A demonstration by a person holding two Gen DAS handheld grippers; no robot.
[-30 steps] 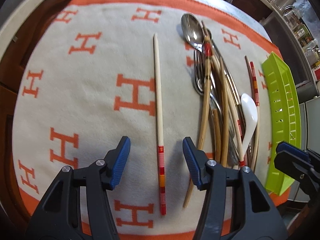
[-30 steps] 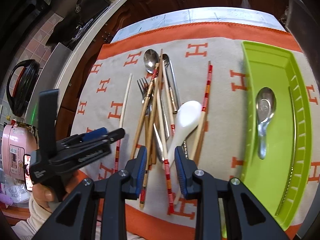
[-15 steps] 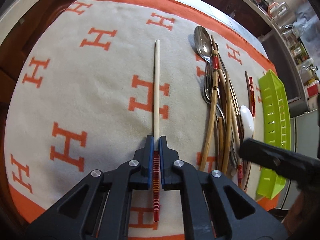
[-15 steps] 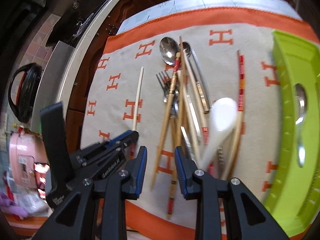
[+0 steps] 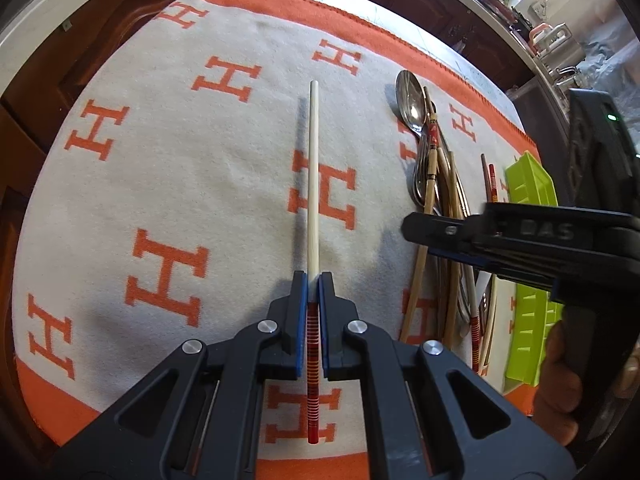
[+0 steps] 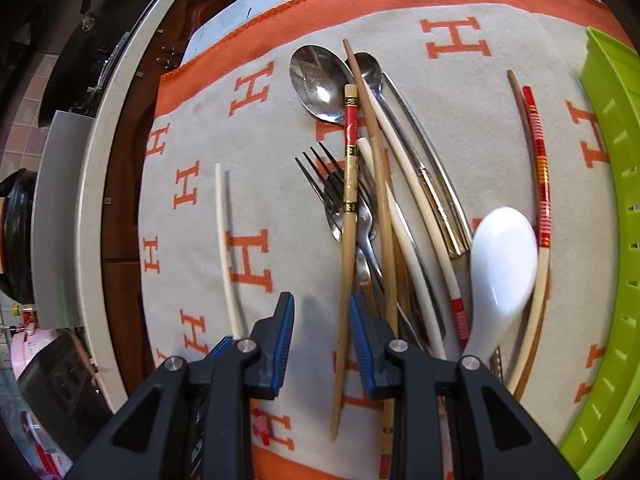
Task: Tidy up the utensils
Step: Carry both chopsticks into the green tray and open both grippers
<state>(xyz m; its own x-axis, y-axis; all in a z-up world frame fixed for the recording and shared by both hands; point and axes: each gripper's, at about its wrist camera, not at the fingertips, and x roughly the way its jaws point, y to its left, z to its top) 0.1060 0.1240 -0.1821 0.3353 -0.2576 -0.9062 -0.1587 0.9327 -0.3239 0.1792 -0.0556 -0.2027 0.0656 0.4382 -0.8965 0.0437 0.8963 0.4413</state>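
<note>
My left claw point(image 5: 313, 320) clamps a slim pale chopstick point(image 5: 313, 168) at its red-striped end. Right claw point(image 6: 322, 344) is parted around a bamboo chopstick point(image 6: 347, 240), seemingly untouched. Fuzzy H-patterned cloth point(image 5: 180, 184), green plastic tray point(image 6: 612, 208).

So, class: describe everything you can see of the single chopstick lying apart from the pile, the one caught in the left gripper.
The chopstick is a long, thin, straight stick. Most of it is pale cream and looks like wood or bamboo; its thicker end carries red and orange bands. It lies lengthwise on the beige blanket with orange H marks, crossing one H, well left of the utensil pile. The left gripper is shut on it where the bands begin, the blue pads pressing either side. Nothing else touches it.
</note>
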